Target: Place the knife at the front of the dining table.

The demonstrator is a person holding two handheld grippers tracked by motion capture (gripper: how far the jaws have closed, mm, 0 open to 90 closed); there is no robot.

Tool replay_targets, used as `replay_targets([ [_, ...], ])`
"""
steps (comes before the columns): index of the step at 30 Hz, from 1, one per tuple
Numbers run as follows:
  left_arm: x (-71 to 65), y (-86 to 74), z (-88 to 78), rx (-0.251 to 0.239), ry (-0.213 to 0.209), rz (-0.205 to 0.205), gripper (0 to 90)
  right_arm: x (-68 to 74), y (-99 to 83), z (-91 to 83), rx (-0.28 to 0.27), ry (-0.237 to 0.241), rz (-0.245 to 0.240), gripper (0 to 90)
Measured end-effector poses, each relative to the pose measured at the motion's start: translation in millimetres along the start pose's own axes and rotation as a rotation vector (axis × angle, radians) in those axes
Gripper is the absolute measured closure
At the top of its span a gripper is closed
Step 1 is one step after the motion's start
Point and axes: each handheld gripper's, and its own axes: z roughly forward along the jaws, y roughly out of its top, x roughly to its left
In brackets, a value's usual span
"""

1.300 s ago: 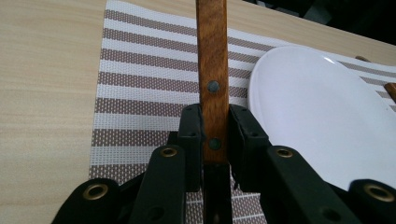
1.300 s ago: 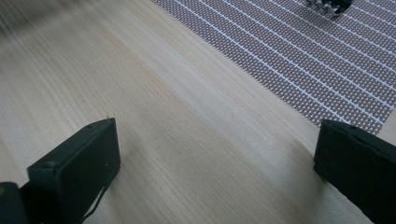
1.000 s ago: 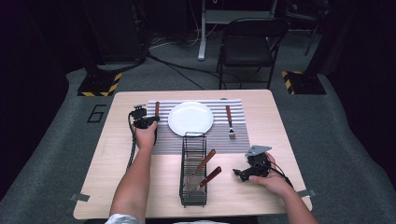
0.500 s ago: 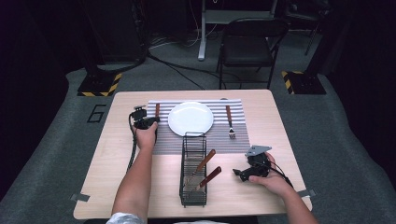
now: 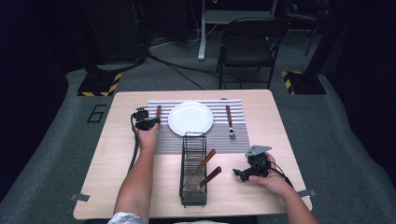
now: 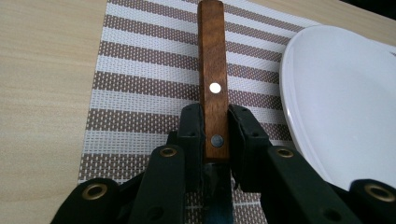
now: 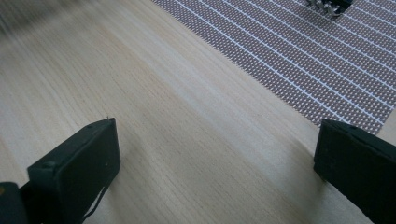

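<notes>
A wooden-handled utensil [image 6: 213, 79] lies on the striped placemat [image 6: 140, 84], just left of the white plate [image 6: 345, 107]. My left gripper [image 6: 215, 128] is shut on the riveted near end of its handle, and the metal part runs back under the jaws. From above, the left gripper [image 5: 145, 122] sits at the mat's left edge with the handle [image 5: 158, 112] pointing away from me. My right gripper [image 5: 238, 173] rests low over bare wood at the front right, its jaws pointing left. Up close, the right gripper [image 7: 217, 144] stands open with nothing between its fingers [image 7: 88, 154].
A black wire rack [image 5: 193, 168] stands in the front middle of the table with two wooden-handled utensils [image 5: 203, 163] leaning in it. A fork [image 5: 229, 120] lies on the placemat [image 5: 219, 137] right of the plate [image 5: 190, 118]. A chair stands beyond the far table edge.
</notes>
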Motion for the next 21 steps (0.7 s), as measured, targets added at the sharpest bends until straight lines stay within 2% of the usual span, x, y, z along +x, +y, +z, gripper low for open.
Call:
replay_targets([
  [5, -3.4, -1.0, 0.2, -0.003, 0.028, 0.025, 75.9, -0.1, 0.0, 0.0, 0.000, 0.000, -0.001, 0.0],
  [10, -5.0, -1.3, 1.0, -0.012, 0.035, 0.004, 74.3, 0.0, 0.0, 0.0, 0.000, 0.000, 0.000, 0.0],
  [12, -6.5, -1.3, 1.4, -0.013, 0.038, 0.010, 72.6, 0.0, 0.0, 0.0, 0.000, 0.000, 0.000, 0.0],
  [16, -5.4, -1.0, 1.2, -0.014, 0.013, -0.001, 67.4, 0.0, 0.0, 0.0, 0.000, 0.000, 0.000, 0.0],
  [21, -2.9, -0.3, -2.4, -0.004, 0.013, -0.004, 65.5, 0.0, 0.0, 0.0, 0.000, 0.000, 0.000, 0.0],
])
